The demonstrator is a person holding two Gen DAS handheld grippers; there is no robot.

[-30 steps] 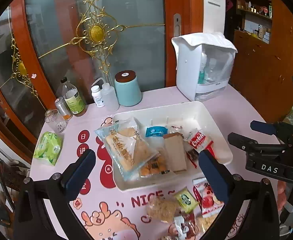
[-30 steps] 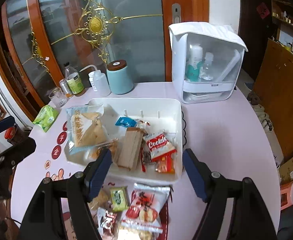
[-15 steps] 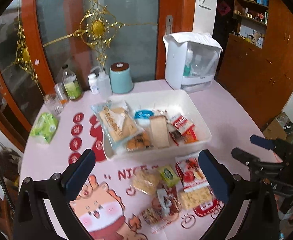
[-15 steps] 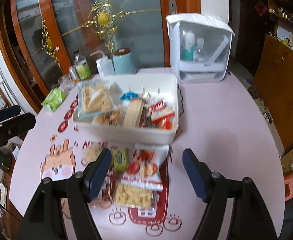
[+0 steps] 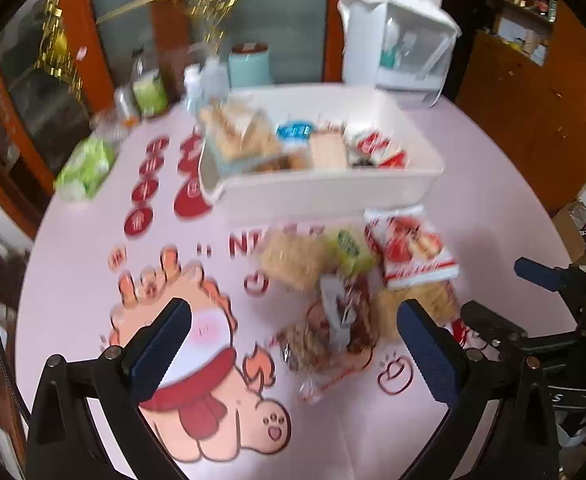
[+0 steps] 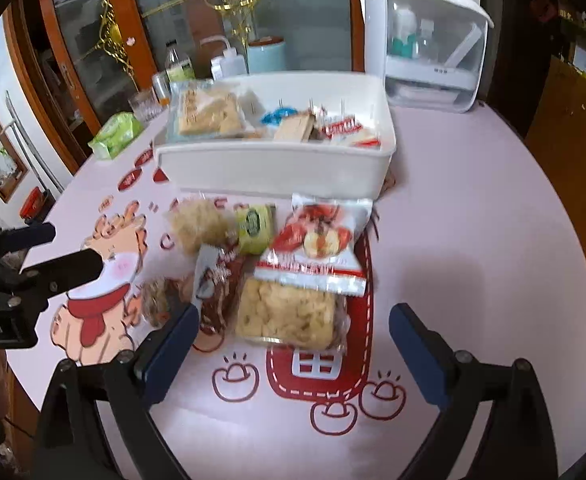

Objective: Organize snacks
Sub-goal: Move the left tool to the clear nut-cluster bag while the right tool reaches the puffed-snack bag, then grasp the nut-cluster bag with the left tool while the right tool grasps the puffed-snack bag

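Observation:
A white bin [image 6: 277, 164] in mid-table holds several snack packs. In front of it lie loose snacks: a red-and-white pack [image 6: 317, 244], a clear pack of yellow crackers [image 6: 289, 312], a small green packet [image 6: 255, 222], a brown pack [image 6: 221, 284] and a pale puffed snack [image 6: 201, 220]. My right gripper [image 6: 295, 332] hovers just above the cracker pack; its jaws are opening and the pads touch nothing. My left gripper [image 5: 293, 344] stands open over the left side of the pile [image 5: 333, 320], gripping nothing. In the blurred left wrist view the right gripper [image 5: 509, 296] shows at the right edge.
Behind the bin [image 5: 325, 192] stand bottles, a teal canister [image 6: 267, 54] and a white lidded cabinet [image 6: 425, 40]. A green tissue pack [image 6: 117, 134] lies at the table's left edge. The pink cartoon tablecloth [image 6: 473, 240] reaches the round table's rim on the right.
Both grippers have dropped and pulled back from the bin toward the loose snacks in front of it. The right gripper's jaws stand wider than before.

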